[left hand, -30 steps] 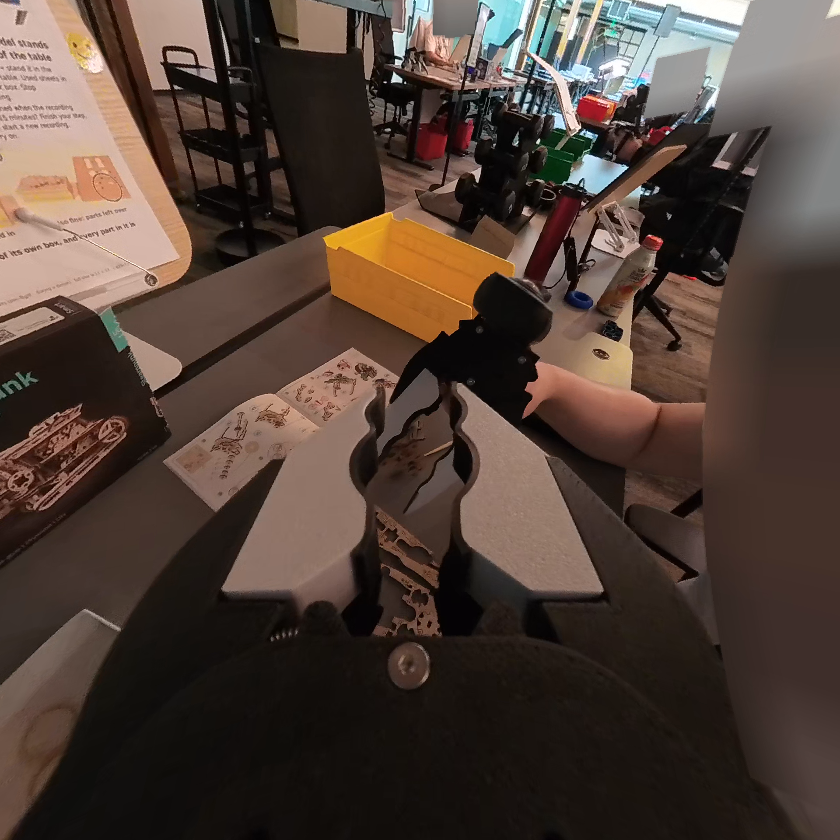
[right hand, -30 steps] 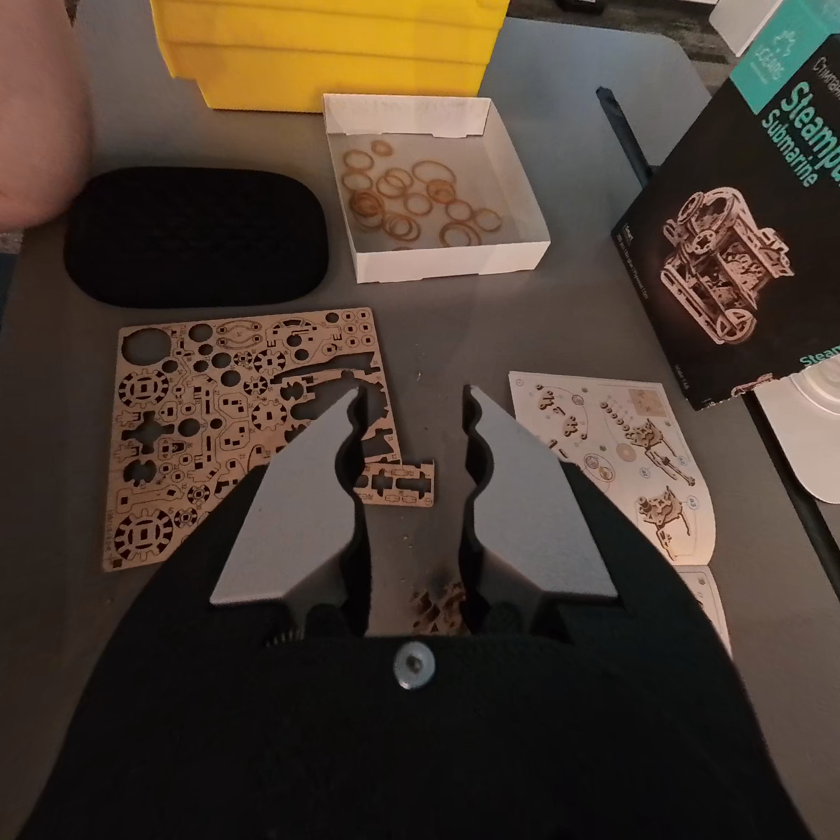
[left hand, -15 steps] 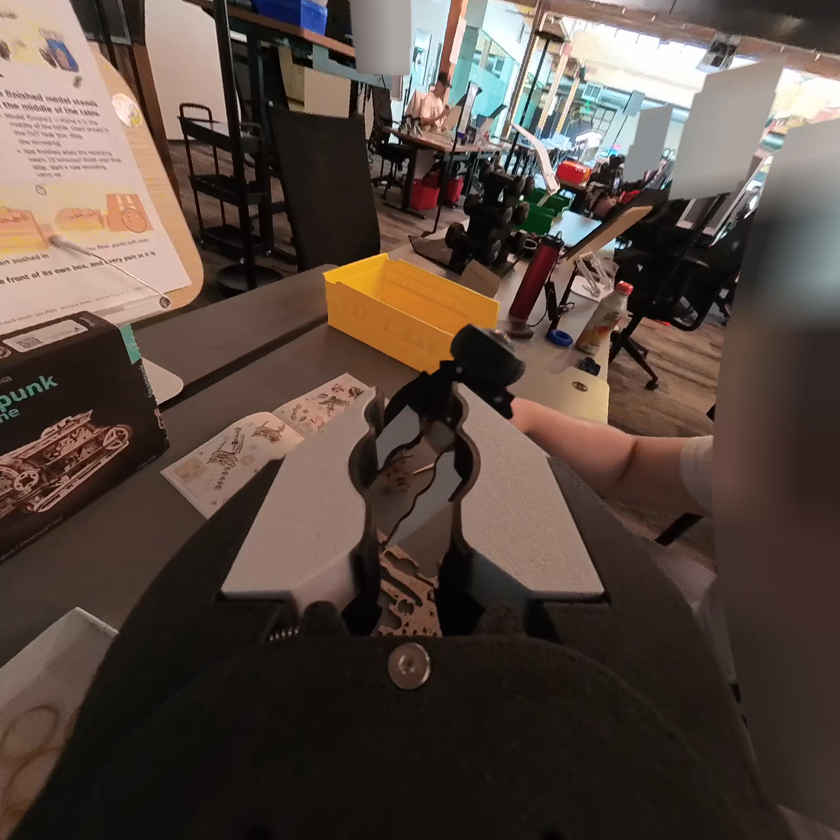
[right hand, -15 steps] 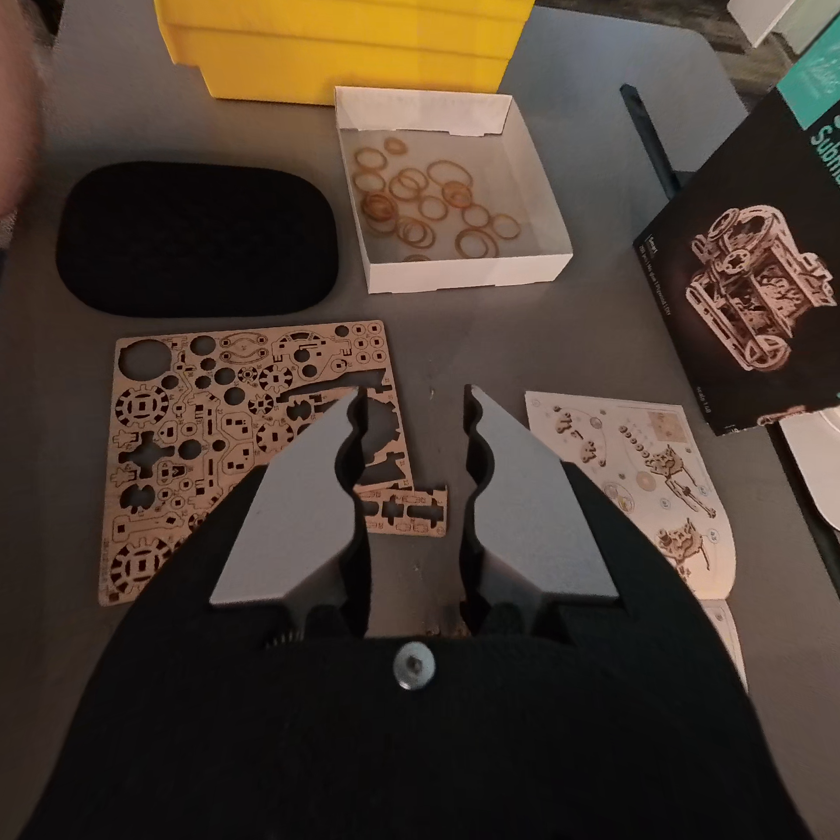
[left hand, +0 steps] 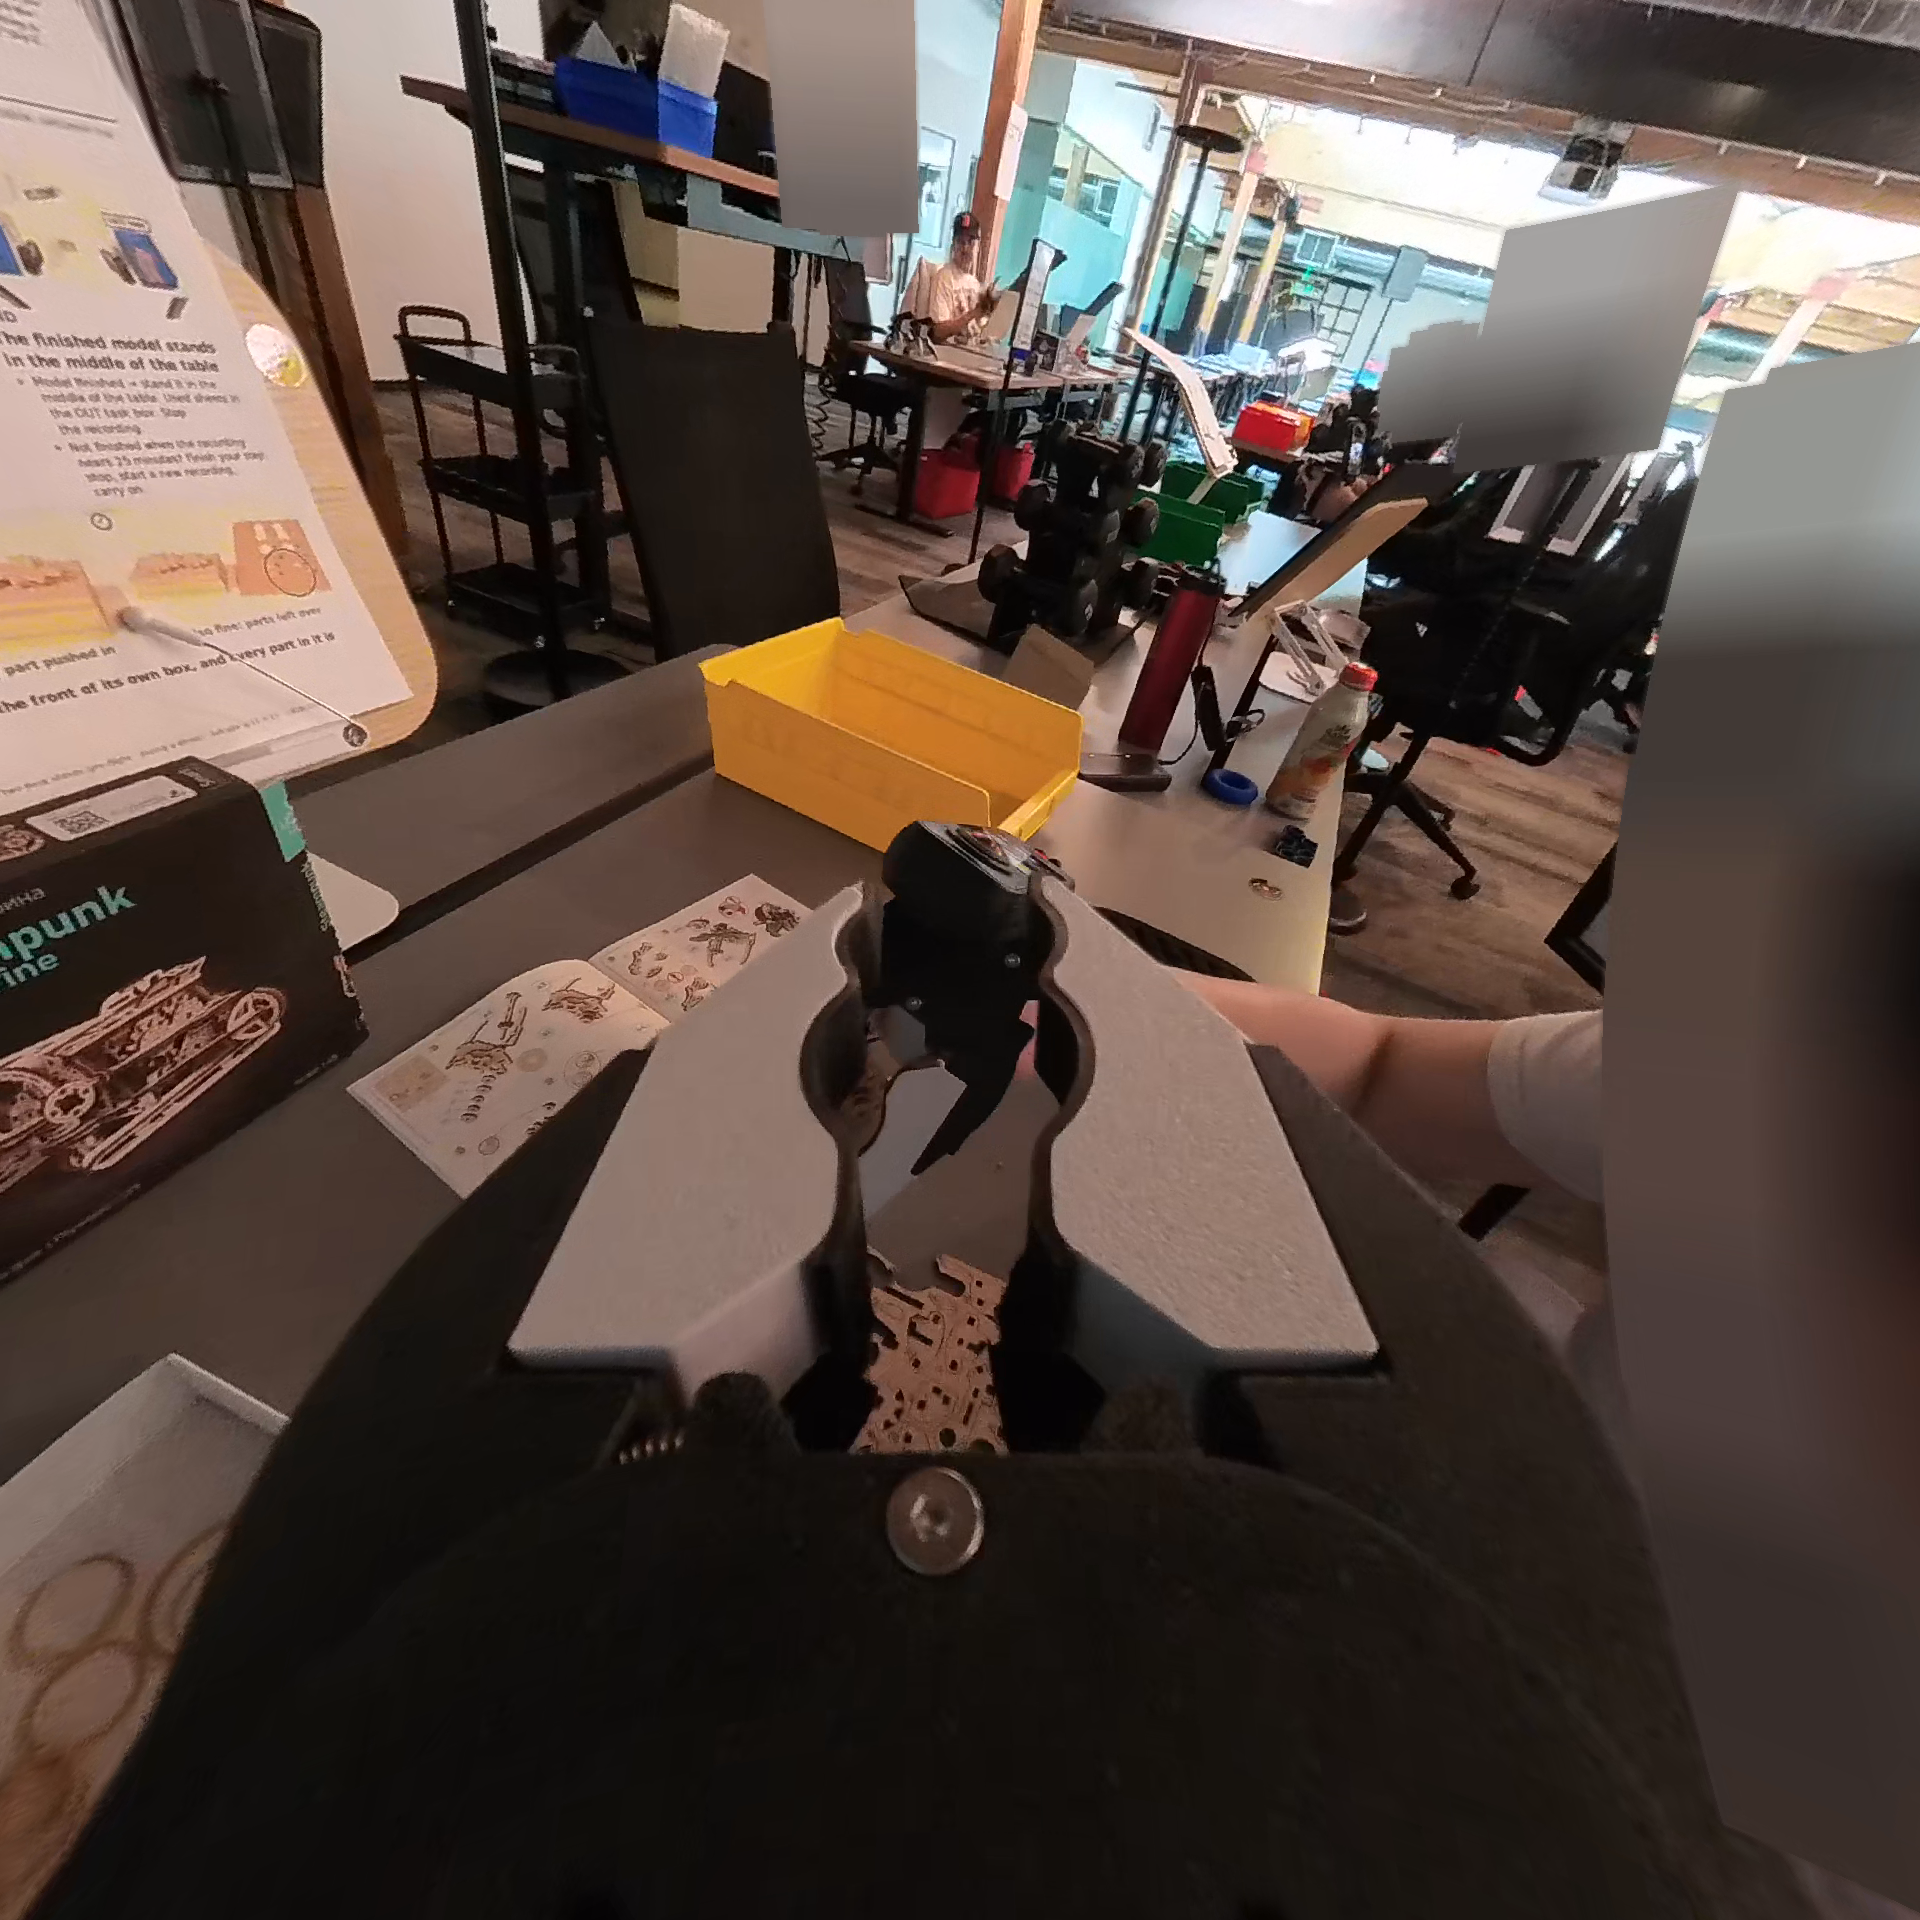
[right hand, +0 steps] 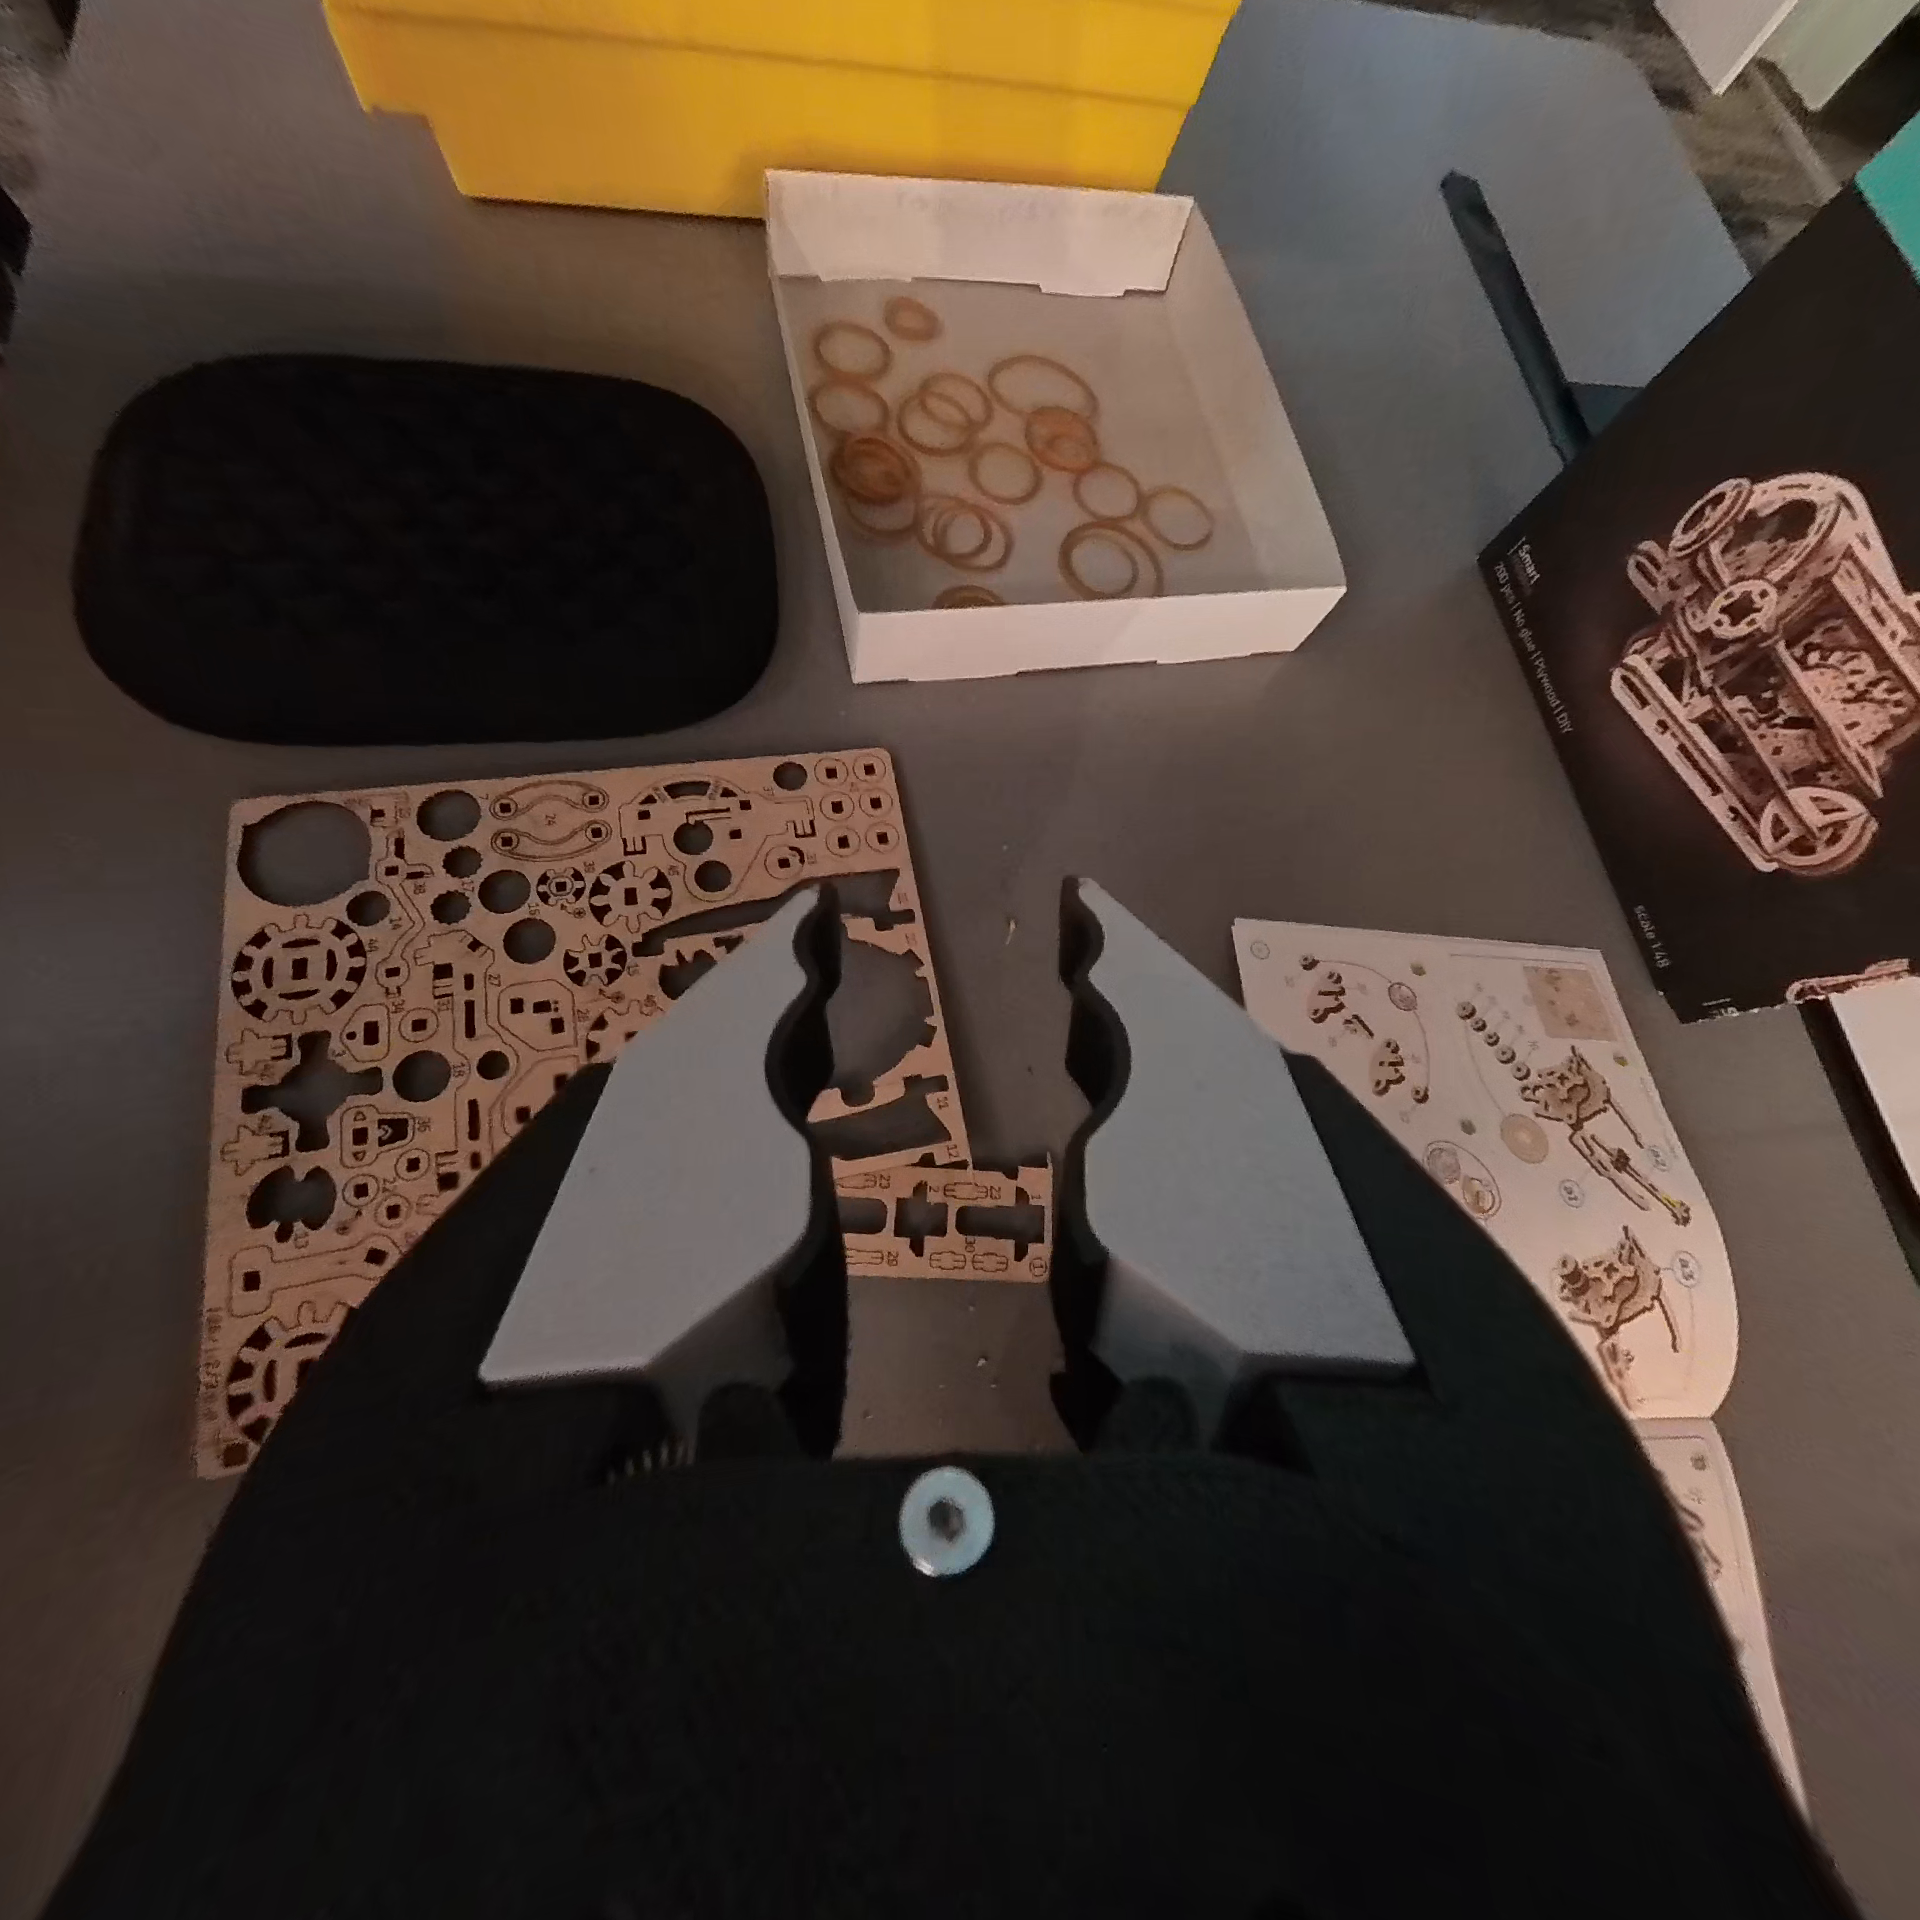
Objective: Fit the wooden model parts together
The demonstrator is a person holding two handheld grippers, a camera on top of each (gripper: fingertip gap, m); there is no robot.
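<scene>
On the grey tabletop (right hand: 1351, 790), the right hand-held gripper (right hand: 943, 904) hangs with jaws apart over the wooden parts sheet (right hand: 436, 997). Beside it lie a printed booklet (right hand: 1507, 1122) and a lettered black box (right hand: 1766, 665). The left hand-held gripper (left hand: 951, 914) is likewise parted, holding nothing.

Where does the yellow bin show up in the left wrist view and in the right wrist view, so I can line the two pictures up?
Left wrist view: the yellow bin sits at centre, above the middle, on the far part of the grey table, beyond the open instruction booklet.
Right wrist view: the yellow bin runs along the top edge, cropped, just behind the white tray of rubber bands.
Shared landmark: the instruction booklet.
</scene>
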